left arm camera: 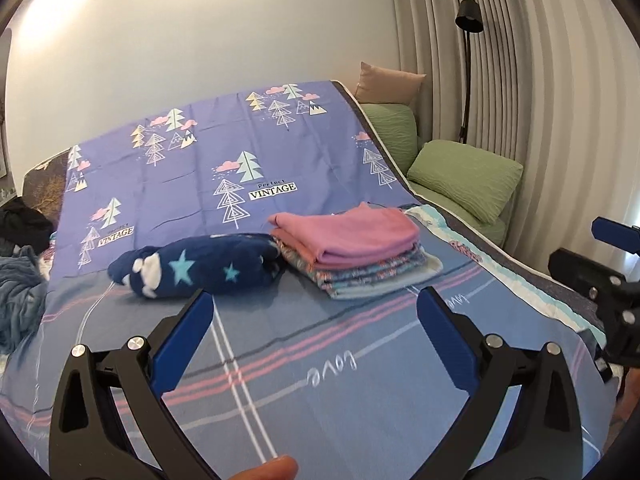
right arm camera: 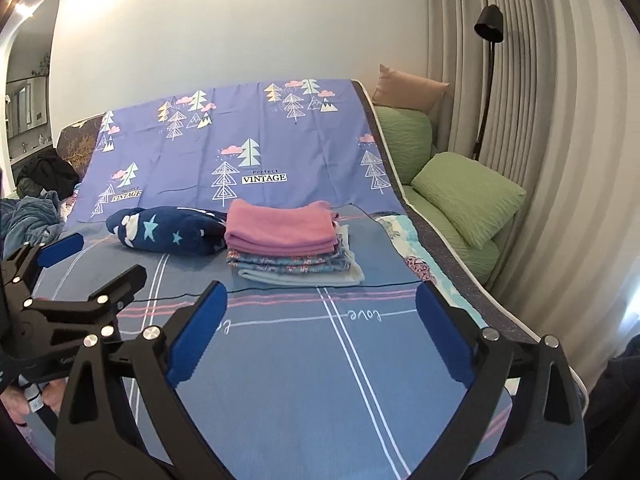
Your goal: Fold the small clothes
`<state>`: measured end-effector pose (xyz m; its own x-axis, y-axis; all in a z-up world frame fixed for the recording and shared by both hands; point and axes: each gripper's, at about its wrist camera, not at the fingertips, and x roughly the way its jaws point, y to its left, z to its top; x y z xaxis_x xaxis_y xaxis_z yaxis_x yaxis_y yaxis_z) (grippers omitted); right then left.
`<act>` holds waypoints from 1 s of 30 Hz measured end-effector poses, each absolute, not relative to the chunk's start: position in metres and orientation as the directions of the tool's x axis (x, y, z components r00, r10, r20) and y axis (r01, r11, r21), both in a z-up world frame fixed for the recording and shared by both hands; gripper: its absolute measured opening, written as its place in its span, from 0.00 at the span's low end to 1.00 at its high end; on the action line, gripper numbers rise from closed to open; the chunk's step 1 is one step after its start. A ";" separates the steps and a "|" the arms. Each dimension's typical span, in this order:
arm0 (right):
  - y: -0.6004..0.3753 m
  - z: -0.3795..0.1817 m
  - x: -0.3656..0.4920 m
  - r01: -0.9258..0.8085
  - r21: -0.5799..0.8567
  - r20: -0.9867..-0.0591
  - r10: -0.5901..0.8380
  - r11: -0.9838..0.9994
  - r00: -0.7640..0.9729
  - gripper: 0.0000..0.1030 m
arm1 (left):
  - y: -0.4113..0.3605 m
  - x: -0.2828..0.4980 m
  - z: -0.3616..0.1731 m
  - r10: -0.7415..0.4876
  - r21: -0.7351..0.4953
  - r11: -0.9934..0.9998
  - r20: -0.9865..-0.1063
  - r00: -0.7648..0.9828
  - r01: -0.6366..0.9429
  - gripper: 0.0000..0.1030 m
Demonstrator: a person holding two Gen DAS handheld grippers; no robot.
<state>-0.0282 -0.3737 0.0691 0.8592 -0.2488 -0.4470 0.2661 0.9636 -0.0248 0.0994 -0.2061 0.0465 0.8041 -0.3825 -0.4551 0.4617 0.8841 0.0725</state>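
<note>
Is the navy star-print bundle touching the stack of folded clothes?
Touching. In the right wrist view the navy star-print bundle presses against the side of the folded stack, with no bedsheet visible between them.

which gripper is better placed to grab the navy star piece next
Left, probably. The navy star garment lies just beyond the left gripper, slightly to its left, while the right gripper faces the folded stack. Both jaws are open and empty.
</note>
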 end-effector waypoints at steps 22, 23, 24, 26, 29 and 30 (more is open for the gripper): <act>-0.358 0.064 -0.104 0.293 -0.023 -0.444 -0.273 0.956 0.854 0.95 | -0.172 -0.008 0.061 -0.306 0.103 0.919 -0.422 0.854 0.380 0.99; -0.358 0.064 -0.105 0.294 -0.022 -0.443 -0.273 0.955 0.854 0.95 | -0.171 -0.009 0.062 -0.300 0.103 0.922 -0.418 0.857 0.373 0.99; -0.359 0.064 -0.106 0.294 -0.020 -0.443 -0.272 0.955 0.854 0.95 | -0.170 -0.010 0.063 -0.298 0.101 0.924 -0.417 0.859 0.370 0.99; -0.359 0.064 -0.108 0.294 -0.019 -0.442 -0.272 0.956 0.855 0.95 | -0.168 -0.012 0.065 -0.299 0.094 0.925 -0.418 0.858 0.369 0.99; -0.359 0.063 -0.109 0.295 -0.020 -0.442 -0.273 0.955 0.855 0.95 | -0.168 -0.015 0.067 -0.295 0.091 0.927 -0.417 0.859 0.363 0.99; -0.359 0.063 -0.109 0.296 -0.019 -0.443 -0.273 0.955 0.854 0.95 | -0.168 -0.015 0.067 -0.294 0.091 0.928 -0.417 0.860 0.361 0.99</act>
<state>-0.1091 -0.3590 0.0629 0.8541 -0.2734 -0.4425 0.2958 0.9551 -0.0192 -0.0153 -0.1682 0.0671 0.8602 -0.2938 -0.4168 0.3612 0.9280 0.0913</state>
